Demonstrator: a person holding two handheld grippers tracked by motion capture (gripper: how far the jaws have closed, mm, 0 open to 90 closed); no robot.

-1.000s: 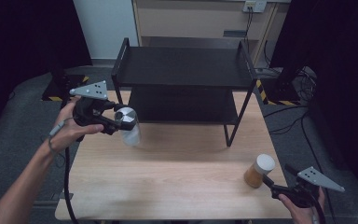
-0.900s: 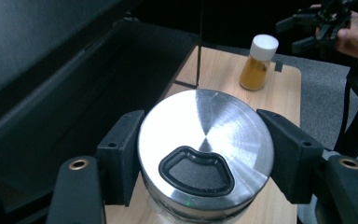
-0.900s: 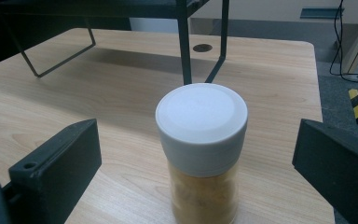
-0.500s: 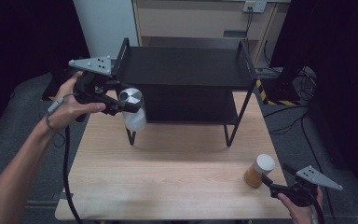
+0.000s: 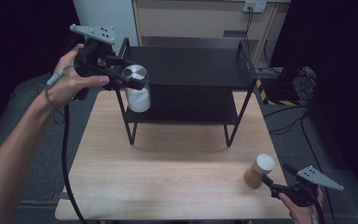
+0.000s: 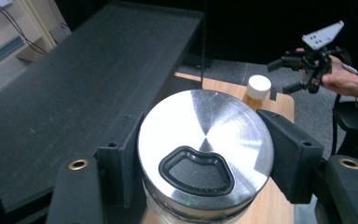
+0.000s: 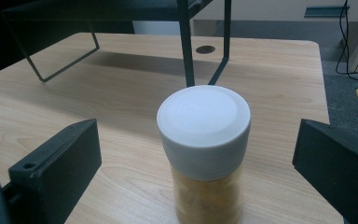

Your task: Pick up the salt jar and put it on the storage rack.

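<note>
The metal-lidded jar (image 5: 137, 88) has been lifted toward the black shelf (image 5: 191, 67) top, upper left of frame, clamped in the left gripper (image 5: 129, 84). Right gripper (image 5: 266, 180) is held wide around the white-capped spice jar (image 5: 259, 170), lower right, ungrasped; shelving seems intended.

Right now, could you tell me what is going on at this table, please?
A person works with a claw in each hand. The left claw is shut on a silver-lidded jar, held in the air at the black shelf rack's left end. The right claw is open, its jaws either side of a white-capped jar of orange powder standing on the wooden table.
</note>
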